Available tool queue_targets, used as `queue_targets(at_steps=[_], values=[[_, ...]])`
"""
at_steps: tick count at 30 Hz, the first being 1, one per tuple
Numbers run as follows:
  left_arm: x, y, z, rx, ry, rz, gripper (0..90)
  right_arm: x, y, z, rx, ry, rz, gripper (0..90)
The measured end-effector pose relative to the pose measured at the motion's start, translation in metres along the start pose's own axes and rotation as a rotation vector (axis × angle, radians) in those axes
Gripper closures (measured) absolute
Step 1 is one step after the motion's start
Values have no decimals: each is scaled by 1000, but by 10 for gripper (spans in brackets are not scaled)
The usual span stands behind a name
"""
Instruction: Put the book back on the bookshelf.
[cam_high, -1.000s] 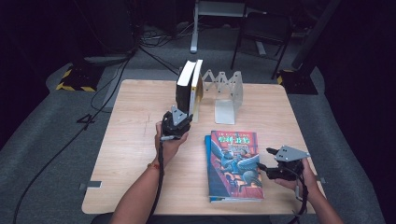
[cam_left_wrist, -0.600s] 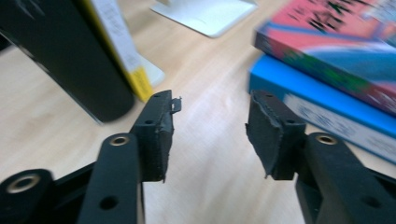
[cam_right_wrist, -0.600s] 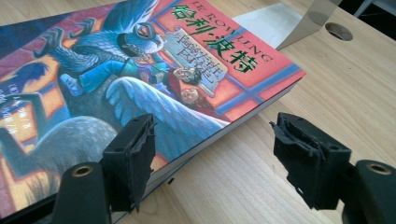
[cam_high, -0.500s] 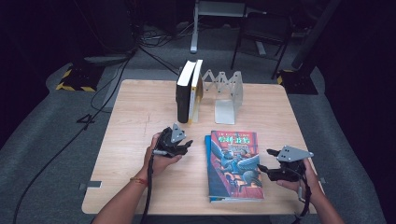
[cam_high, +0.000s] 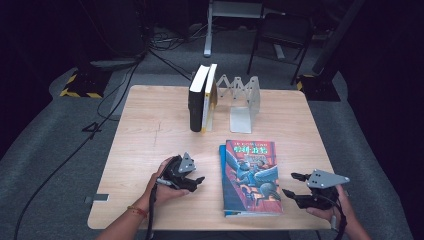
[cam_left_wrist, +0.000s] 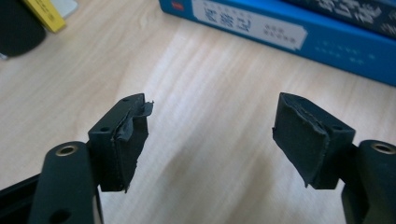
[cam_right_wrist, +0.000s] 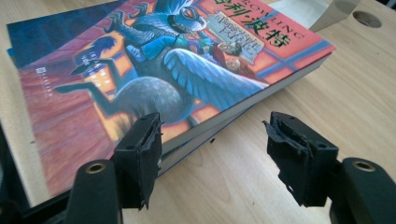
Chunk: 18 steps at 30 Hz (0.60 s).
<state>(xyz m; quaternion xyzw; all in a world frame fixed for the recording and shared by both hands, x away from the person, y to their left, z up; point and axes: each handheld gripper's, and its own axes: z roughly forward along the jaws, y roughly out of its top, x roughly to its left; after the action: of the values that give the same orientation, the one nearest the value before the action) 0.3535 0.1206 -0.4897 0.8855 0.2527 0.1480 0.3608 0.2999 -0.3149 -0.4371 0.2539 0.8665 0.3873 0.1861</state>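
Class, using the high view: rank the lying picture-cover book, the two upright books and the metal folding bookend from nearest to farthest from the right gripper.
From the right gripper:
1. Lying picture-cover book, just to its left, near the front edge.
2. Metal folding bookend, farther back, mid-table.
3. Upright books, farthest, left of the bookend.

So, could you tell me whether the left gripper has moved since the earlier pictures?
Yes. The left gripper has moved away from the upright books, toward the table's near edge, beside the flat book; its jaws have just been opening, with nothing between them.
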Motion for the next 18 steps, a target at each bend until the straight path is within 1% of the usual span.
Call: queue_targets(at_steps=[1,3,4,5,6,9,11,12,13,16,17,18], values=[[-1,-2,-1,6,-11,1,239,0,-3,-1,3,8,3,366],[-3,-5,-2,5,-20,-5,224,1,-7,-1,17,19,5,370],[-4,-6,-3,7,-33,-9,223,1,-10,-1,24,41,12,379],[-6,-8,-4,11,-37,-10,221,3,-12,-1,33,57,6,385],[-7,-9,-5,15,-35,-4,218,4,-13,-1,41,63,1,386],[-12,-13,-6,20,-54,-3,216,11,-19,-4,55,111,-4,399],[-16,-17,-7,34,-59,0,210,18,-22,-6,74,130,-31,401],[-17,-18,-7,42,-63,6,209,21,-24,-7,74,159,-24,404],[-18,-20,-6,40,-71,7,207,24,-25,-6,77,172,-31,407],[-17,-20,-5,39,-82,-10,201,31,-24,-3,92,182,-61,411],[-16,-21,-4,35,-93,-20,198,32,-23,-3,90,186,-61,397],[-15,-20,-3,35,-105,-31,198,32,-21,-4,71,203,-47,398]])
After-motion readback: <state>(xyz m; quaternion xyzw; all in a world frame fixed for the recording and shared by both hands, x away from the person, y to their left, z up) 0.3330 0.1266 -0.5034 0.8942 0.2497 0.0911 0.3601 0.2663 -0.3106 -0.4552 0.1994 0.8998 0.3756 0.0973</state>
